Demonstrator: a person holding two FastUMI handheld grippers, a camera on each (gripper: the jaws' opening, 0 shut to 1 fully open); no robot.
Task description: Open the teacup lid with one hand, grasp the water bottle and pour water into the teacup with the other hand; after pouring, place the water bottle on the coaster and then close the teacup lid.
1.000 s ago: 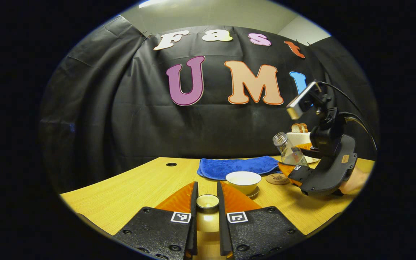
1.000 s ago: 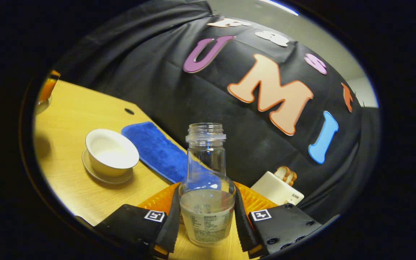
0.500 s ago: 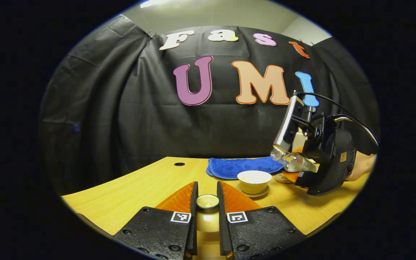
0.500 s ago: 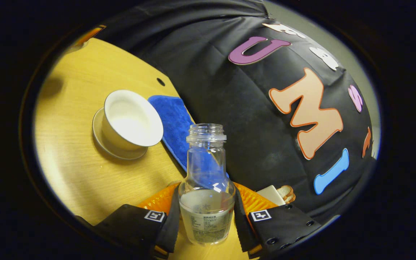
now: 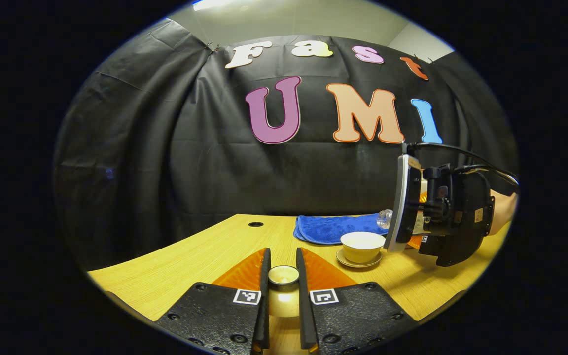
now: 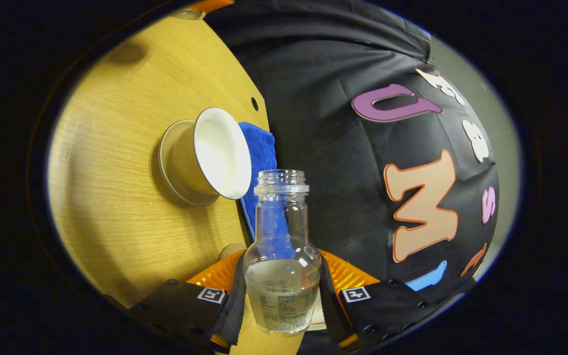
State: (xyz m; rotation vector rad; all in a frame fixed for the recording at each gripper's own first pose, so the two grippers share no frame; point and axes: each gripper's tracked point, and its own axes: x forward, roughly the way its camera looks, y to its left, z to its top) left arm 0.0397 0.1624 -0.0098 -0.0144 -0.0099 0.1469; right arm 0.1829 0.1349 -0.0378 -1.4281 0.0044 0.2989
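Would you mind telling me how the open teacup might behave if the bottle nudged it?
The teacup looks ceramic, so probably rigid and chippable. Resting loose on its saucer, it could slide or tip.

Warm, dim booth lit from overhead.
A ceiling lamp (image 5: 205, 4) glares at top; the table (image 5: 205, 251) shines softly, edges bend and darken, centres stay sharp.

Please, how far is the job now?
Done: the teacup is open, its lid between the left gripper fingers. In hand: the right gripper tips the water bottle toward it. Left: finishing the pour, bottle onto coaster, lid back.
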